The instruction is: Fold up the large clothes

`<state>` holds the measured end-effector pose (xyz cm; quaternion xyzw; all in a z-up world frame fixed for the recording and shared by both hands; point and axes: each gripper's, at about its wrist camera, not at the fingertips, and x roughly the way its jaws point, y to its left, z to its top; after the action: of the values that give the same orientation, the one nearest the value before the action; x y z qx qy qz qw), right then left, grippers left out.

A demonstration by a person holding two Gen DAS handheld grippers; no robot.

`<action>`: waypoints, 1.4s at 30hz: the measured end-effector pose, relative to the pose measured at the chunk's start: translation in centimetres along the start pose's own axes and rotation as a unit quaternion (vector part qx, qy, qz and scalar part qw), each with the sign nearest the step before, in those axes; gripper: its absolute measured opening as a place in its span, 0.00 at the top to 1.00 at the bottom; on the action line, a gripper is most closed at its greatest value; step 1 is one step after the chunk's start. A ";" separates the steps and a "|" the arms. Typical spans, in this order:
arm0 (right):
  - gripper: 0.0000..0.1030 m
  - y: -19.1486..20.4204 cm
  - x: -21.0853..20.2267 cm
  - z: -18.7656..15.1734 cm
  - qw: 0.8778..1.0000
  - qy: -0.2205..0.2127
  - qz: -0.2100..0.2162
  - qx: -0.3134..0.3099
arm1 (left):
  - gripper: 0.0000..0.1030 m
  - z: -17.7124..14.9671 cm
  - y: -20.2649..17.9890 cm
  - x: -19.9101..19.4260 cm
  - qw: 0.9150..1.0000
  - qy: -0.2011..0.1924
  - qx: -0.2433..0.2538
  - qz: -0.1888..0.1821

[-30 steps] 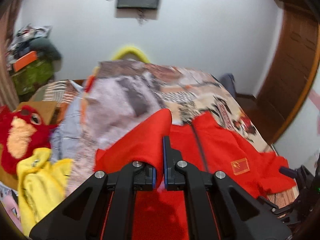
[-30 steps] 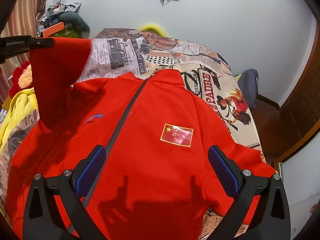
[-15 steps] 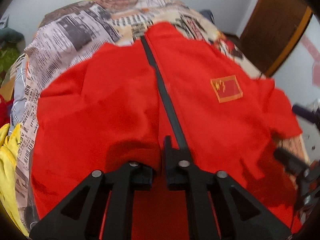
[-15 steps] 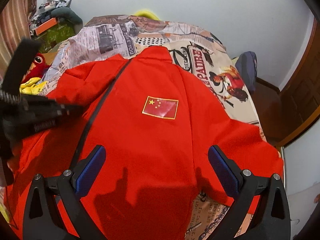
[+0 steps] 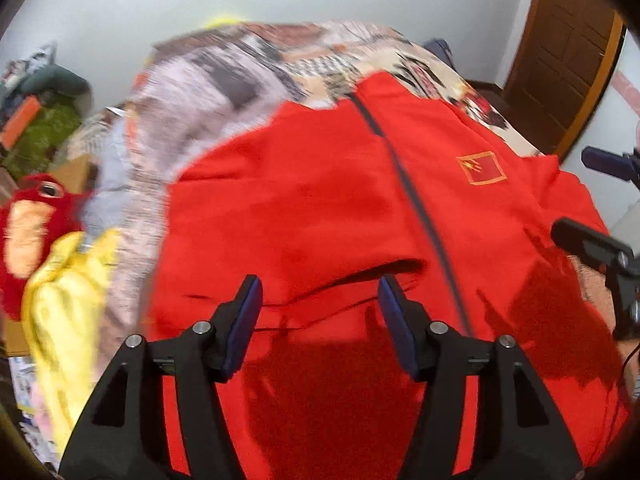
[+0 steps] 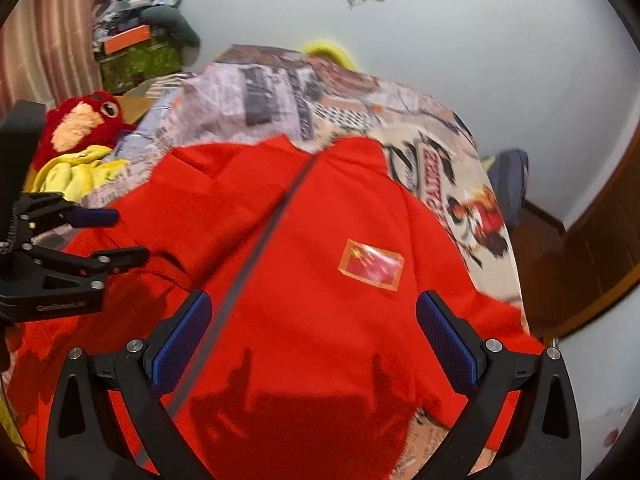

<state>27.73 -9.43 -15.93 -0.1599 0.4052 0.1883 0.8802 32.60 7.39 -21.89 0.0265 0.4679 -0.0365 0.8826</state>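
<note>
A red zip jacket (image 5: 320, 208) with a flag patch (image 5: 482, 168) lies front up on the bed; it also shows in the right wrist view (image 6: 320, 280). Its left sleeve is folded across the chest, its edge (image 5: 360, 276) lying just ahead of my left gripper (image 5: 320, 300), which is open and empty above it. My right gripper (image 6: 312, 328) is open and empty above the jacket's lower right part. The left gripper also shows in the right wrist view (image 6: 116, 236), and the right gripper in the left wrist view (image 5: 580, 200).
The bed has a newspaper-print cover (image 6: 280, 92). A red plush toy (image 6: 80, 120) and a yellow garment (image 5: 68, 308) lie at the bed's left side. A wooden door (image 5: 568, 40) stands at the right, and boxes (image 6: 136, 52) are piled at the back left.
My left gripper carried the sleeve down across the jacket's chest, let go and opened. The sleeve now lies folded. The right gripper stayed open and shifted slightly.
</note>
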 end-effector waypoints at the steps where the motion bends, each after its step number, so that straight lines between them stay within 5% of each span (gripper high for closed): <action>1: 0.02 0.5 0.1 0.4 1.000 -0.002 0.004 -0.004 | 0.37 -0.4 1.1 -0.9 1.000 -0.012 -0.002 0.013; 10: 0.02 8.1 3.7 4.0 0.997 0.019 0.065 -0.047 | 0.31 -3.4 9.6 -5.3 0.994 -0.049 -0.023 0.100; 19: 0.06 16.4 9.3 5.0 0.986 0.054 0.116 -0.110 | 0.31 -6.8 14.9 -4.4 0.990 -0.028 -0.058 0.122; 28: 0.43 20.0 15.6 5.7 0.975 0.118 0.157 -0.108 | 0.31 -8.6 17.5 -2.0 0.990 -0.005 -0.085 0.117; 35: 0.92 19.4 18.3 6.3 0.972 0.136 0.180 -0.061 | 0.31 -8.1 16.5 0.8 0.993 0.018 -0.074 0.095; 42: 0.95 16.1 14.6 7.5 0.984 0.069 0.161 -0.030 | 0.31 -6.7 14.3 4.2 0.996 0.041 -0.043 0.070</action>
<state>33.95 10.91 -24.63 -0.1319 0.4792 0.3283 0.8032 30.74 22.04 -28.92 0.0222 0.5022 0.0467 0.8632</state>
